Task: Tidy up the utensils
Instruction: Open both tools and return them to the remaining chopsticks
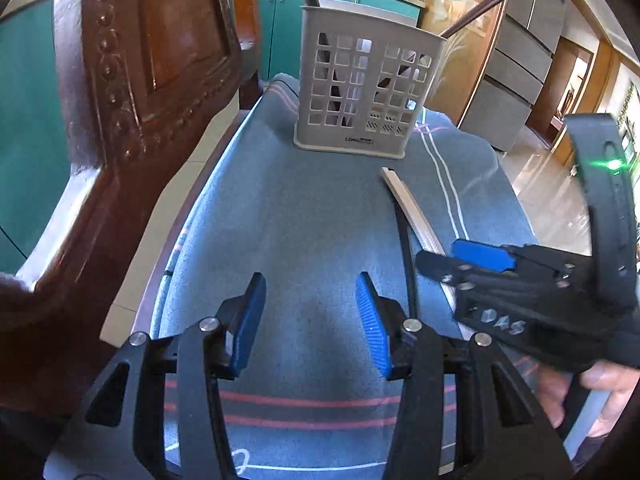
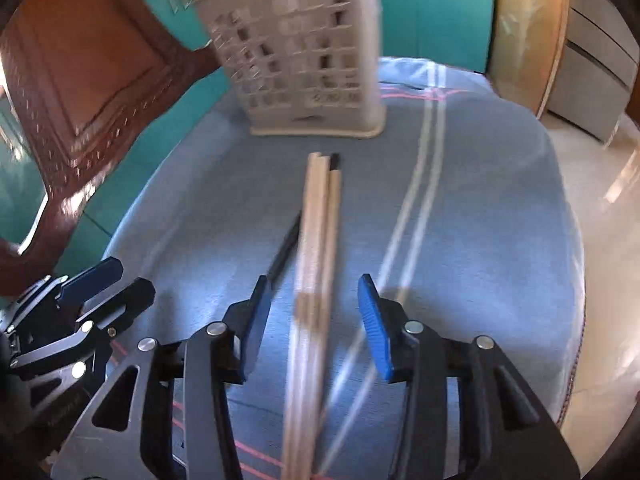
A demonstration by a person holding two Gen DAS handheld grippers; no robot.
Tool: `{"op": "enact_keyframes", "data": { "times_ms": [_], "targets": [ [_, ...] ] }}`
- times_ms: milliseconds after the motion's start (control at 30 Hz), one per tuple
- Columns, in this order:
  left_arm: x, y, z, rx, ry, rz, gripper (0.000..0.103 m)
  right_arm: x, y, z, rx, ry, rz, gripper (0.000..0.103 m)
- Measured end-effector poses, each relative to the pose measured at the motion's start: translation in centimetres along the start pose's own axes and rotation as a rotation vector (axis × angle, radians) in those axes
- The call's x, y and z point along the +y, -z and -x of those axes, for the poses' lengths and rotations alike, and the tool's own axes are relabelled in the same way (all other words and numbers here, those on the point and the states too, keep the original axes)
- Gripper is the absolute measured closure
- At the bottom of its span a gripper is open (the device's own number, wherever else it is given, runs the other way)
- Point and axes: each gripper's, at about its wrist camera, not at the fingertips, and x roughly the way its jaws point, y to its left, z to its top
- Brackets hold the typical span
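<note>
1. Pale wooden chopsticks (image 2: 316, 264) lie on the blue cloth (image 2: 480, 240), between the spread, empty fingers of the right tool (image 2: 316, 320).
2. Beyond them stands the grey utensil holder (image 1: 366, 84).
3. Left tool (image 1: 310, 320) hangs released over the worktop.

Teal cabinets (image 1: 286, 12) — carved wooden chair (image 1: 132, 92)

Carved wooden chair (image 1: 132, 80), grey refrigerator (image 1: 520, 56)
</note>
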Motion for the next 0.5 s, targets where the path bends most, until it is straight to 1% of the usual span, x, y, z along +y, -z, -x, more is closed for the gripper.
{"op": "enact_keyframes", "data": {
  "times_ms": [100,133,233,333,500],
  "targets": [
    [-0.1,0.1,0.0,-0.008,-0.004,-0.001,0.05,0.8,0.4,-0.9,0.011,0.011,0.008,0.06],
    [0.0,0.2,-0.1,-0.003,0.001,-0.001,0.05,0.9,0.4,-0.9,0.004,0.007,0.005,0.064],
    [-0.5,-0.2,-0.2,0.009,0.006,-0.003,0.05,0.6,0.2,-1.0,-0.003,0.02,-0.019,0.083],
    [-0.8,-0.2,-0.2,0.013,0.009,-0.011,0.05,-0.4,0.1,-1.0,0.001,-0.023,-0.08,0.084],
    [-0.8,-0.5,-0.7,0.022,0.015,-0.005,0.048,-3.3,0.2,-0.3,-0.004,-0.057,-0.18,0.084]
  ]
}}
